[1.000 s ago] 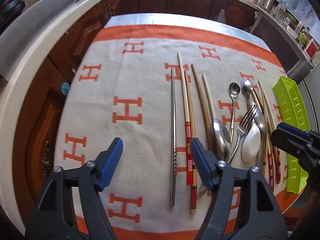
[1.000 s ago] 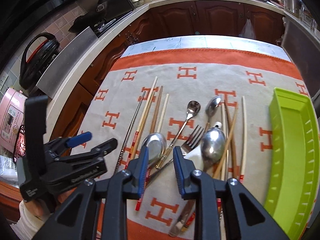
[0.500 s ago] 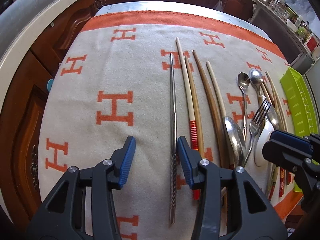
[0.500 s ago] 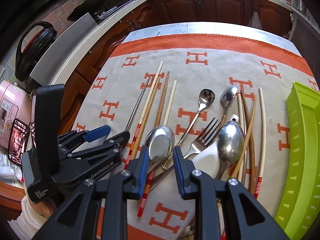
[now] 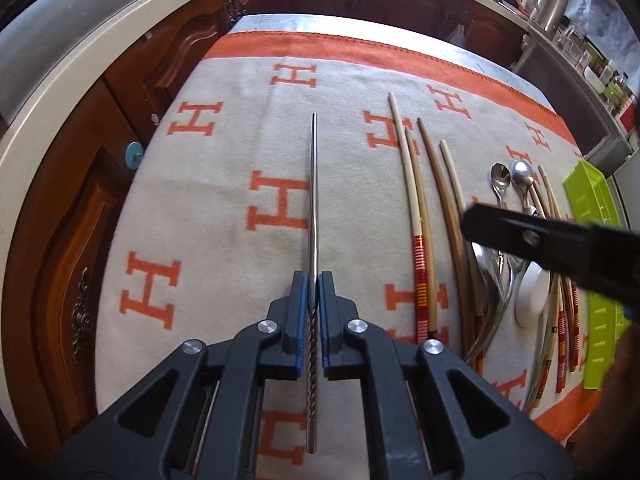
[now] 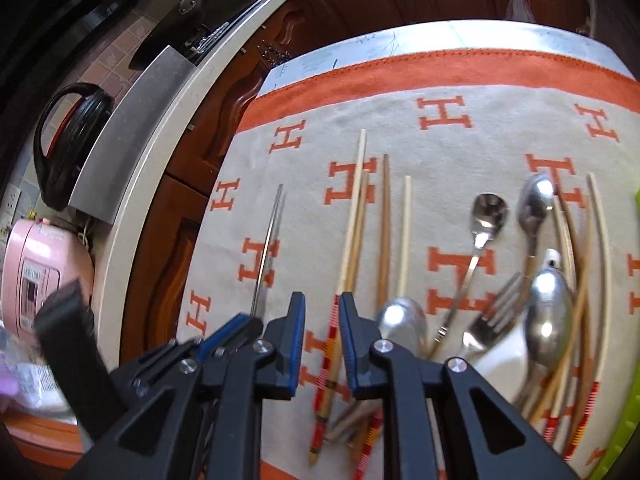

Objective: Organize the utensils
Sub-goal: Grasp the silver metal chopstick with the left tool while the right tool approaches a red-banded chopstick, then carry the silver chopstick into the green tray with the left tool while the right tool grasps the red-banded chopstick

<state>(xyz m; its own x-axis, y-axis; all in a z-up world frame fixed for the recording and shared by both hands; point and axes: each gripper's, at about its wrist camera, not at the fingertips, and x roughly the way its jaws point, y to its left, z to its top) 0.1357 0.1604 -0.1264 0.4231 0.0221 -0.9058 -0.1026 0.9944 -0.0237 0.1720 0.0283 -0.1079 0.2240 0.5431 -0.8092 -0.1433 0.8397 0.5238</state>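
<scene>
A pair of thin steel chopsticks (image 5: 313, 200) lies lengthwise on the beige cloth with orange H marks (image 5: 224, 240). My left gripper (image 5: 313, 282) is shut on their twisted handle end. To the right lie several bamboo chopsticks (image 5: 416, 208), some with red bands, then spoons (image 5: 520, 178), a fork (image 6: 494, 314) and a white ceramic spoon (image 5: 532, 296). My right gripper (image 6: 322, 306) hovers low over a red-banded chopstick (image 6: 332, 336). That stick runs between the closing jaws, and the pads stand clear of it.
A lime-green tray (image 5: 592, 200) sits at the cloth's right edge. Dark wooden cabinets and a pale counter edge (image 5: 80, 80) curve around the left. A pink rice cooker (image 6: 44, 272) and a black kettle (image 6: 68, 140) stand on that counter.
My left gripper moved left and down over the steel chopsticks and shut on them. My right gripper slid left from the big spoon to the red-banded chopstick, and its jaws narrowed.
</scene>
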